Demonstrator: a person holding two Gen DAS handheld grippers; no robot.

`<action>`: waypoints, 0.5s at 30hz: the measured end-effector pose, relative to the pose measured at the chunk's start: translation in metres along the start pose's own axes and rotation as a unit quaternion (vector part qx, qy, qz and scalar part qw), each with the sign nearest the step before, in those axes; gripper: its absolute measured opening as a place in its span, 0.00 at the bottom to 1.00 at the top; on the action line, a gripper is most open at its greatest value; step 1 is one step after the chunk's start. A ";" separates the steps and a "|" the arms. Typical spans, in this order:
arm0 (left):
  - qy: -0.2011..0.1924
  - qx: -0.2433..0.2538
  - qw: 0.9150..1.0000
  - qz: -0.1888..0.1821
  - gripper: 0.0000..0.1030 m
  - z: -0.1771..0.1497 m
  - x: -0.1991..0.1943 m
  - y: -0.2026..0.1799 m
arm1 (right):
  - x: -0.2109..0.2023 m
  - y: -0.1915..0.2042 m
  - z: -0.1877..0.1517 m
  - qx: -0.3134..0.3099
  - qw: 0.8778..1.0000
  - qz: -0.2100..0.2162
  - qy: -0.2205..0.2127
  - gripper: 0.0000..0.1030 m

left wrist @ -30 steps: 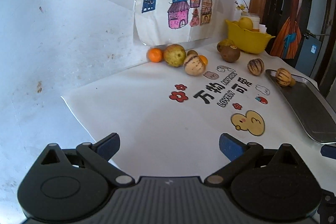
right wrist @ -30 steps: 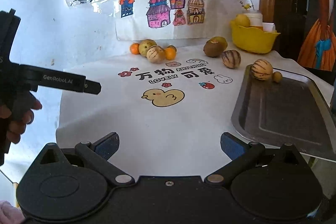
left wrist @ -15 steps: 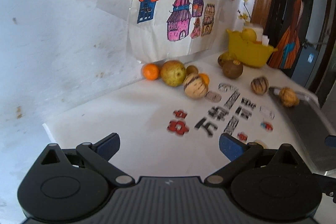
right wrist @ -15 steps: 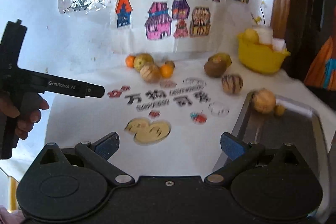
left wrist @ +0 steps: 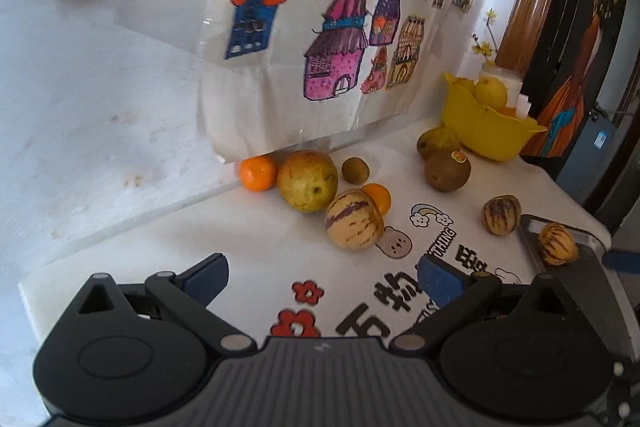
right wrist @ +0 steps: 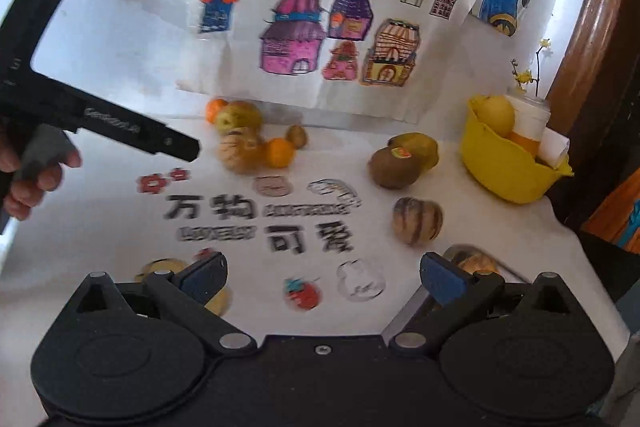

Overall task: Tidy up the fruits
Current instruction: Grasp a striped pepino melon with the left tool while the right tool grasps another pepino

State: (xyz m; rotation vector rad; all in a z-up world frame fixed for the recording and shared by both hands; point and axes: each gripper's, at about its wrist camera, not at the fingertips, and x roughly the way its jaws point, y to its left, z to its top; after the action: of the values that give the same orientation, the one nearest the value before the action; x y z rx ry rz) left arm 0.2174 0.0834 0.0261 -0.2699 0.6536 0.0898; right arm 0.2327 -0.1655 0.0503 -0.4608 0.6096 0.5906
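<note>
Fruit lies on a white printed mat: an orange, a green-yellow pear, a striped melon with a small orange behind it, two kiwis and a second striped melon. A third striped melon sits on the metal tray. My left gripper is open and empty, short of the nearest melon. My right gripper is open and empty over the mat, facing the loose striped melon. The left gripper's body shows at the left of the right wrist view, held by a hand.
A yellow bowl with a lemon stands at the back right, beside a white jar. Children's drawings hang on the white wall behind the fruit. The table edge and a dark door lie to the right.
Both grippers have moved forward toward the fruit, which looms larger in both views. Both stay open.
</note>
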 end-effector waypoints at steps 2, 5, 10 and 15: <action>0.003 0.000 1.000 0.004 1.00 0.004 0.010 -0.004 | 0.016 -0.014 0.005 -0.002 1.000 -0.001 0.005 0.99; 0.005 0.001 1.000 0.011 1.00 0.008 0.026 -0.011 | 0.041 -0.036 0.012 0.007 1.000 -0.008 0.011 0.99; 0.016 -0.003 1.000 0.021 1.00 0.013 0.051 -0.017 | 0.082 -0.065 0.021 0.025 0.999 -0.012 0.020 0.99; 0.034 0.001 0.999 0.032 1.00 0.015 0.073 -0.024 | 0.116 -0.080 0.022 0.015 0.999 -0.014 0.050 0.96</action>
State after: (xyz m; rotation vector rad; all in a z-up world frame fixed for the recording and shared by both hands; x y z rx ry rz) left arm 0.2882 0.0640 -0.0021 -0.2511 0.7297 0.1429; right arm 0.3697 -0.1691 0.0100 -0.4713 0.7055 0.5328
